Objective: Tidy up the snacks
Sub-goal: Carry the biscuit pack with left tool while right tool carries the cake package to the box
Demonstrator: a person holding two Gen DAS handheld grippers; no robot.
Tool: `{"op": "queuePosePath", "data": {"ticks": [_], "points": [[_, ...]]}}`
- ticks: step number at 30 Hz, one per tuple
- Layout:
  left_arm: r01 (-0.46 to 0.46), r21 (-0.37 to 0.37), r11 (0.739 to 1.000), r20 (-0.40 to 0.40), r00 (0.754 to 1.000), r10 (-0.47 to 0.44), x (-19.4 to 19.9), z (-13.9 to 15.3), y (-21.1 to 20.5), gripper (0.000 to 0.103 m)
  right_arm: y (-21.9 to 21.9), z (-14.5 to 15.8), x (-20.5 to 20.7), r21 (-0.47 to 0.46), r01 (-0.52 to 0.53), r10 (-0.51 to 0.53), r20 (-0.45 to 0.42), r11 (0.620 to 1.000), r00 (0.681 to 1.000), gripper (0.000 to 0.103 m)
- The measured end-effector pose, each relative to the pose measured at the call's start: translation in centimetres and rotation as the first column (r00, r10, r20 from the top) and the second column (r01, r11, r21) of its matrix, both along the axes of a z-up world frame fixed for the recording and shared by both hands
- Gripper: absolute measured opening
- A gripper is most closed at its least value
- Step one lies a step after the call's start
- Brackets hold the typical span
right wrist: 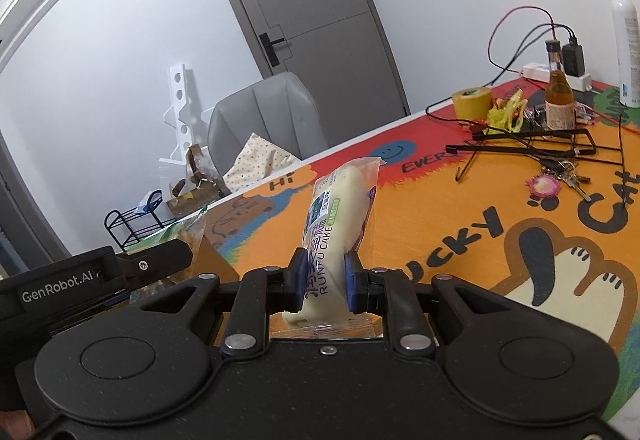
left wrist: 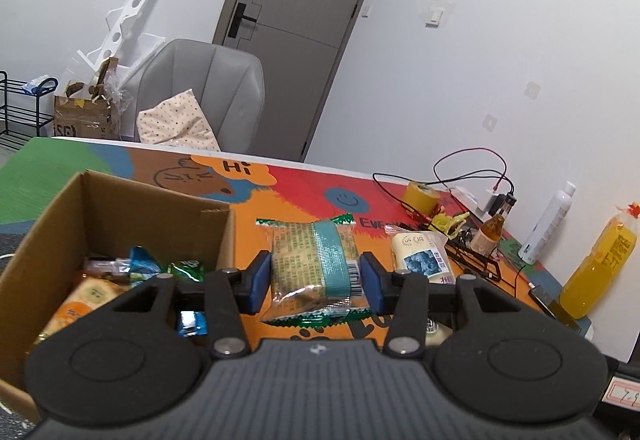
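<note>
The left claw pinches a crinkly clear-film snack packet with a teal band and green serrated ends, lifted just right of an open corrugated cardboard box part-filled with glossy wrapped snacks. The right claw clamps a soft, pale, cylindrical cake in its wrapper, standing nearly upright above the colourful cartoon-printed surface. Both claws tilt slightly downward.

A: Lighting was even, bright and diffuse in both wrist views; shadows on the table mat were faint.

B: Fisheye bending was strong at the edges: the door leaned, corners vignetted dark. Focus was sharp, motion blur negligible.
</note>
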State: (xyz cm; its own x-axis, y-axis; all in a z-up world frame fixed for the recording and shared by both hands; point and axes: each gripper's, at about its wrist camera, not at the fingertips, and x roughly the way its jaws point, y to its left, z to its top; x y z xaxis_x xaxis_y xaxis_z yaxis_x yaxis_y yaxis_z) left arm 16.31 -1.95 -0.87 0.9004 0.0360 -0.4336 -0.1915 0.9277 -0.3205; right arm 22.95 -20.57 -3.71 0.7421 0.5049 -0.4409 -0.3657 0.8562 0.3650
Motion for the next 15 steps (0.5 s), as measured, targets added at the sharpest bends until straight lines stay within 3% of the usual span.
{"op": "queuePosePath", "data": {"ticks": [15], "points": [[-0.048, -0.008, 0.999, 0.039, 0.998, 0.048, -3.6, 1.3, 3.5, 0.046, 3.0, 2.1, -2.6, -0.009, -0.049, 0.049, 0.057, 0.999, 0.997, 0.018]]}}
